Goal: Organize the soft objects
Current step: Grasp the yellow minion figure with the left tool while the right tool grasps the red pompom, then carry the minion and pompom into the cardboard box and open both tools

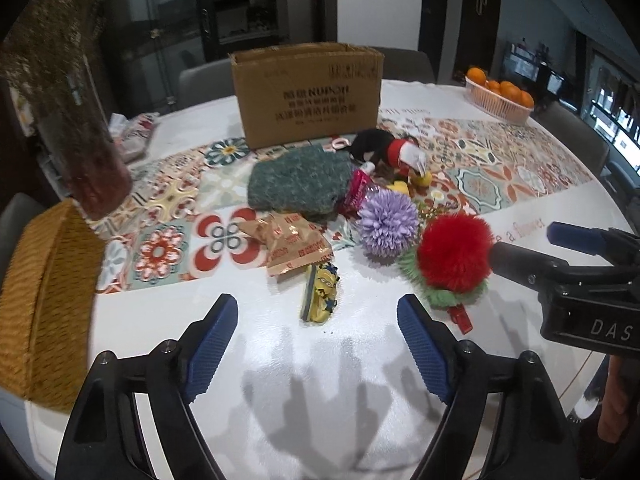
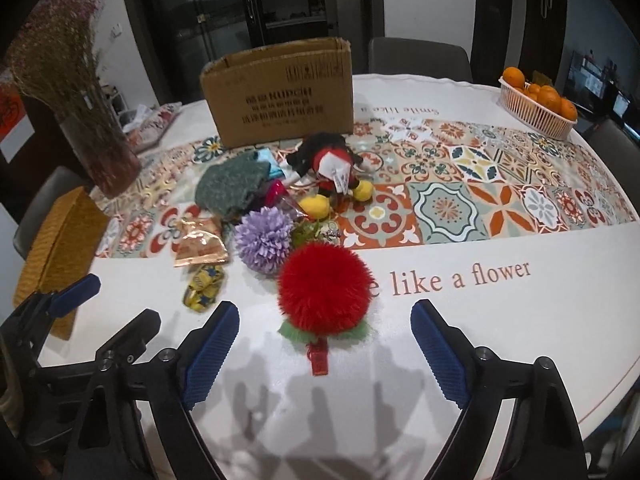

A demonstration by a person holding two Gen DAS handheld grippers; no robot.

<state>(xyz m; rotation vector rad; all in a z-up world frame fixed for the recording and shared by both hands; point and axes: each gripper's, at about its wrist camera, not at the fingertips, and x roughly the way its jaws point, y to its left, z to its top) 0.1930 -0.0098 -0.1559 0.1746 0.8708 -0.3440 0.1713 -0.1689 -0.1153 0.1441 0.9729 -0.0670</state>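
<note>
Open jaws, red pompom point(image 2: 325, 285) just beyond.

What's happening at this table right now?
A person holds a claw in each hand over a heap of soft things in front of an open cardboard box. Both claws are open and empty. The right claw faces the red pompom; the left claw faces the yellow minion toy. The purple pompom, green knit and plush doll lie untouched.

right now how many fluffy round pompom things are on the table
2. The red pompom lies nearest, on the white cloth ahead of the right tongs. The purple pompom sits just behind it to the left, by the snack packet. Others may hide under the pile.
</note>
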